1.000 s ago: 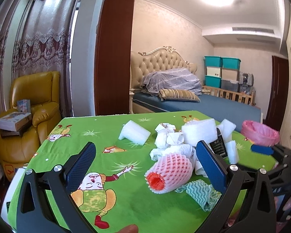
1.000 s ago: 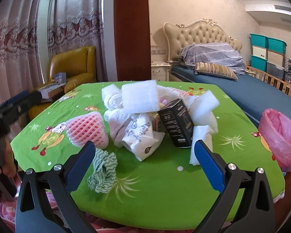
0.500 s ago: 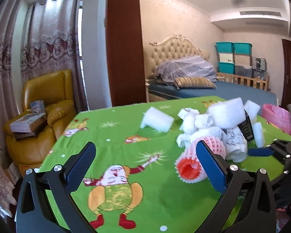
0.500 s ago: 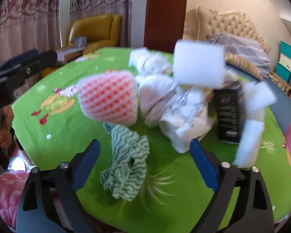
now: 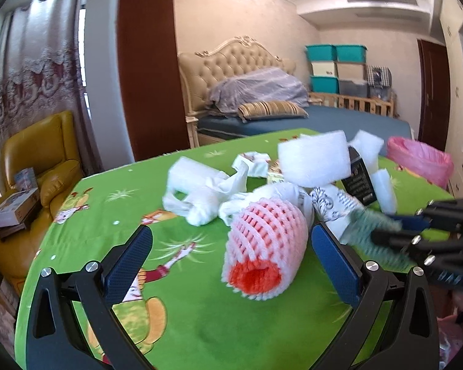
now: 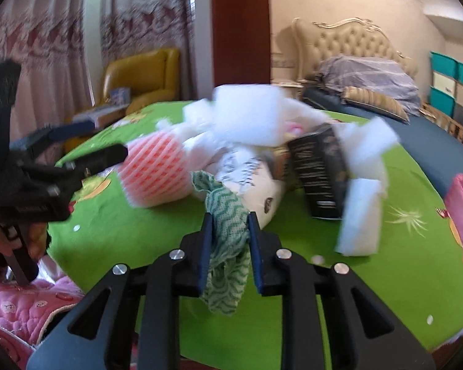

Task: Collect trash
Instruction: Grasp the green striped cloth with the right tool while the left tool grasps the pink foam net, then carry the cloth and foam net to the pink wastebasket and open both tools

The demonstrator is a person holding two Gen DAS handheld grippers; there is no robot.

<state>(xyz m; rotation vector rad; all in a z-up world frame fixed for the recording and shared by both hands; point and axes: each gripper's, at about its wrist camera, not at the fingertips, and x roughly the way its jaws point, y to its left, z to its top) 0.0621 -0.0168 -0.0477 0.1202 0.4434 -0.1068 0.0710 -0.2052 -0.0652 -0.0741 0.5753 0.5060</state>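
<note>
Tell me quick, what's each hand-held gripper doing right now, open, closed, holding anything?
Left hand-held gripper: open, holding nothing; the pink foam net lies between its fingers, unpressed.
Right hand-held gripper: closed on the green wavy cloth.

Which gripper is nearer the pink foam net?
Left. The left gripper is open with the pink foam net between its fingers; the right gripper sits beside it, shut on the green cloth.
</note>
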